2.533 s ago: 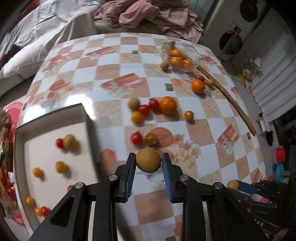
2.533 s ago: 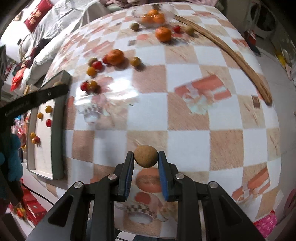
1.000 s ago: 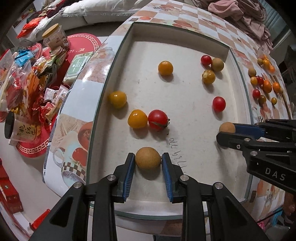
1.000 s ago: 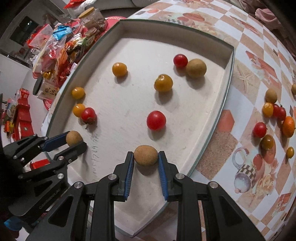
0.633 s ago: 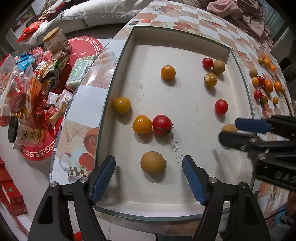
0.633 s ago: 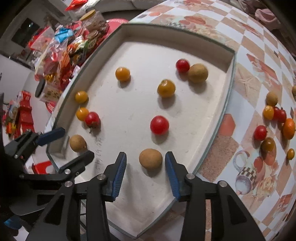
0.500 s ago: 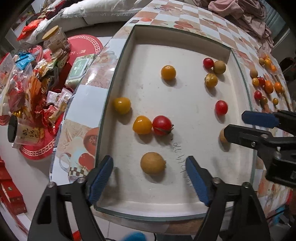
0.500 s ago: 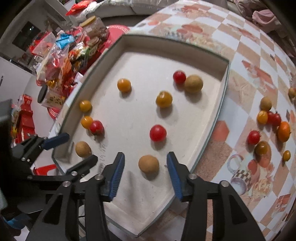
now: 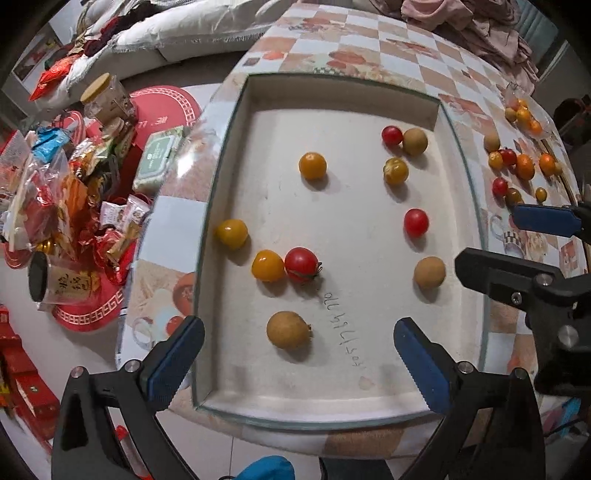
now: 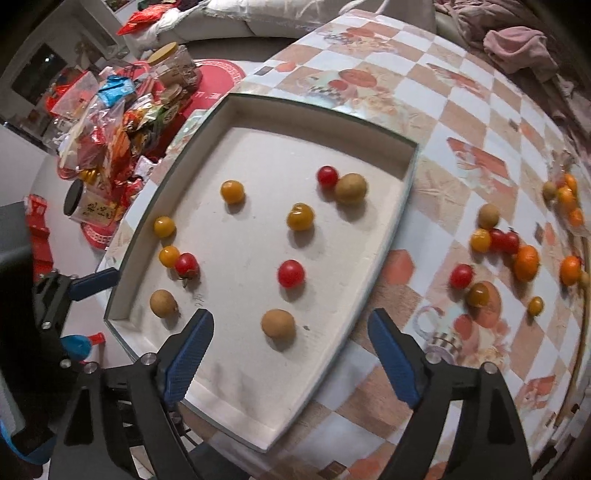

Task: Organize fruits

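A white tray (image 9: pixel 461 147) holds several small red, yellow and brown fruits; it also shows in the right wrist view (image 10: pixel 406 173). My left gripper (image 9: pixel 295 363) is open and empty, above the tray's near end, with a brown longan (image 9: pixel 289 329) lying between its spread jaws. My right gripper (image 10: pixel 291 360) is open and empty, with another brown longan (image 10: pixel 278 324) lying ahead of it in the tray. The right gripper (image 9: pixel 517 251) shows at the right in the left wrist view, beside that longan (image 9: pixel 429 272). The left gripper (image 10: pixel 74 291) shows at the left in the right wrist view.
More tomatoes and oranges (image 10: pixel 498 254) lie loose on the checkered table (image 10: pixel 461 122) right of the tray. A clear bowl of fruit (image 9: pixel 524 112) stands far right. Snack packets and jars (image 9: pixel 66 177) crowd the floor left of the table. Clothes (image 9: pixel 480 26) lie on the sofa behind.
Both grippers opened and let their longans go onto the tray floor, then drew back and up. Both longans now lie still in the tray.
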The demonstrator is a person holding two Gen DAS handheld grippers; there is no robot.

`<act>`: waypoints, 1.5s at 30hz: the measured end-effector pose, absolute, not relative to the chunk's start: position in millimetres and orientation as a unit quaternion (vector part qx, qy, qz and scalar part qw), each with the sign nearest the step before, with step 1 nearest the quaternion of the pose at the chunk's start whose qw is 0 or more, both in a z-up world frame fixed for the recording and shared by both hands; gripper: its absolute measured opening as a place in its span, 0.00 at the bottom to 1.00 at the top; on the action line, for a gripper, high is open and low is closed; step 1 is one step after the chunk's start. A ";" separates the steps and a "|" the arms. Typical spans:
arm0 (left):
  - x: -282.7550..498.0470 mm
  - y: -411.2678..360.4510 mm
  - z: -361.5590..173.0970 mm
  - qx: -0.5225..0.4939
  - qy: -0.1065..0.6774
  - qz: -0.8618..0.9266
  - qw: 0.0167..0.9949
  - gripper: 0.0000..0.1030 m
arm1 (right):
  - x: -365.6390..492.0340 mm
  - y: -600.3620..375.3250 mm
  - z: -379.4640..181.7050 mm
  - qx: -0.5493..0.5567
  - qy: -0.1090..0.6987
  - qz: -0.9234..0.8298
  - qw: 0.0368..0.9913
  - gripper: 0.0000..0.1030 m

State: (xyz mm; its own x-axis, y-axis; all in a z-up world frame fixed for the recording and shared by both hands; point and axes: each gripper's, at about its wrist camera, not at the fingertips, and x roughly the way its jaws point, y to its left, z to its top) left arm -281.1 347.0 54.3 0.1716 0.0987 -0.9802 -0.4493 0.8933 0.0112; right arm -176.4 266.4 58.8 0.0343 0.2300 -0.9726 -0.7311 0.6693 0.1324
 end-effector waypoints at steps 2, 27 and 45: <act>-284.9 348.3 60.8 -0.149 0.621 0.183 0.747 1.00 | -177.1 262.4 64.7 -0.211 0.604 0.341 0.689 0.86; -309.7 335.7 136.0 -0.079 0.657 0.111 0.741 1.00 | -204.0 236.5 142.6 -0.245 0.604 0.284 0.703 0.86; -304.1 332.3 146.8 -0.076 0.645 0.105 0.753 1.00 | -205.9 237.2 151.8 -0.248 0.596 0.275 0.712 0.86</act>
State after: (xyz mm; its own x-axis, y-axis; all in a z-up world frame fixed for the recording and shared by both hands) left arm -304.1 332.3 146.8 0.1454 0.0606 -0.9875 -0.2567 0.9662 0.0215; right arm -205.9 237.2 151.8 0.1377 0.0959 -0.9858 -0.6866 0.7266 -0.0252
